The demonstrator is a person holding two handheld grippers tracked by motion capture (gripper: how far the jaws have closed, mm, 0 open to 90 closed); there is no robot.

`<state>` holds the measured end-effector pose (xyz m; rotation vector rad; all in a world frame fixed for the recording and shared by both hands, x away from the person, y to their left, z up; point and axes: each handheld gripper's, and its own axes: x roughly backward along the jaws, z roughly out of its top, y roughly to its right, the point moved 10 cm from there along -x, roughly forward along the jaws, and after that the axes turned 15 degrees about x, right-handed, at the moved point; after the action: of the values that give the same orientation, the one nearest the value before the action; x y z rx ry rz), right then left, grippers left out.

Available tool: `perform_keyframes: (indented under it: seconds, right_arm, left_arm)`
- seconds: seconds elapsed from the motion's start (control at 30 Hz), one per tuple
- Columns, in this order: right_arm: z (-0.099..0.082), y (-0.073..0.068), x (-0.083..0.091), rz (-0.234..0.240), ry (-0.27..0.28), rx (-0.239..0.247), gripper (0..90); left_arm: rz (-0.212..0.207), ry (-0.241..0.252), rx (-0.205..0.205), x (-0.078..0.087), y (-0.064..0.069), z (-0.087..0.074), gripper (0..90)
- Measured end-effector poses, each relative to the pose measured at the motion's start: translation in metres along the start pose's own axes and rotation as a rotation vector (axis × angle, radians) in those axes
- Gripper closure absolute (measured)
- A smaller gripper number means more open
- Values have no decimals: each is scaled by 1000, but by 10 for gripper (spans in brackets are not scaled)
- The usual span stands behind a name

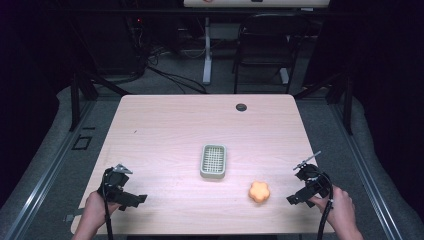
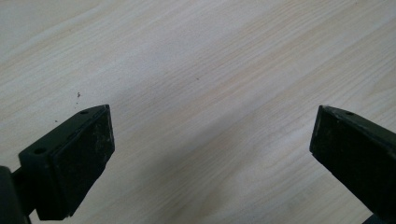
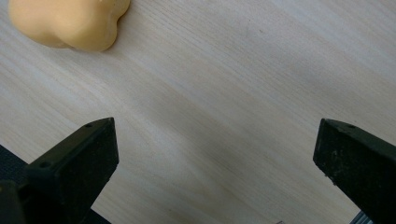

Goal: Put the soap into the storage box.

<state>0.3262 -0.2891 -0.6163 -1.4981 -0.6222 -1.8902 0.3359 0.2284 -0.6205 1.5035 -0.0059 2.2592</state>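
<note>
Orange flower-shaped sponge (image 1: 259,191) lies near released right gripper (image 1: 300,190); left gripper (image 1: 131,199) released.

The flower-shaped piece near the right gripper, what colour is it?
Orange, a plain pale shade. The flower-shaped piece shows best in the right gripper view.

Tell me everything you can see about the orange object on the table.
The orange object is small, soft-looking, with rounded lobes like a flower, smooth and matte. It lies flat on the wooden table, near the front edge at the right, apart from the green tray. Nothing touches it. The right gripper is beside it, jaws wide open. The right gripper view shows its lobed edge.
</note>
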Motion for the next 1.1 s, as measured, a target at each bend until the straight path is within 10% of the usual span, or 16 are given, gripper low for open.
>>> perform_keyframes:
  seconds: [1.1]
  right_arm:
    - [42,-26,18,23,35,103,0]
  left_arm:
    - [-3,-1,-10,0,3,1,1]
